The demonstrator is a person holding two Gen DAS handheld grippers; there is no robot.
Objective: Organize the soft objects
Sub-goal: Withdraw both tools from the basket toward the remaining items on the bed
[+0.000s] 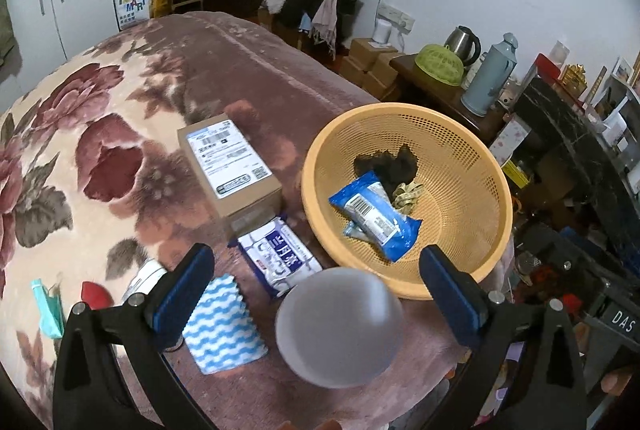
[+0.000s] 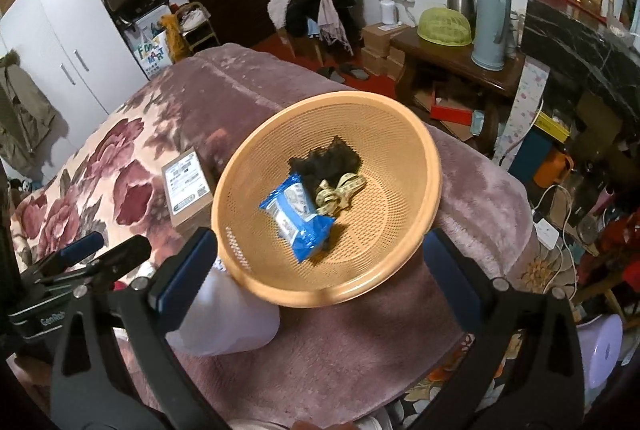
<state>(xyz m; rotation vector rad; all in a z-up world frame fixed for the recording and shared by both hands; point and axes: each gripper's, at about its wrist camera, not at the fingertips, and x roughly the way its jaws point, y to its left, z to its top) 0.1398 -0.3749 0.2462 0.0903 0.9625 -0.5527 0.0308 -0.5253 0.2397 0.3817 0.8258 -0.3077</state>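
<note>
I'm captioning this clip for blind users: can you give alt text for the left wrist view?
The left gripper, jaws wide open, hovers above a pale grey ball on a floral blanket. Right of it, an orange basket holds a blue packet; a wipes pack, blue-white cloth and cardboard box lie left.

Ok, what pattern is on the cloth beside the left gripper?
Blue and white wavy stripes on the cloth, clearest in the left wrist view.

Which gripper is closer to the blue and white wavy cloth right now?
Left. The left gripper is open just above the wavy cloth, whose corner lies beside its left finger. The right gripper is open over the basket, farther away; its view doesn't show the cloth.
</note>
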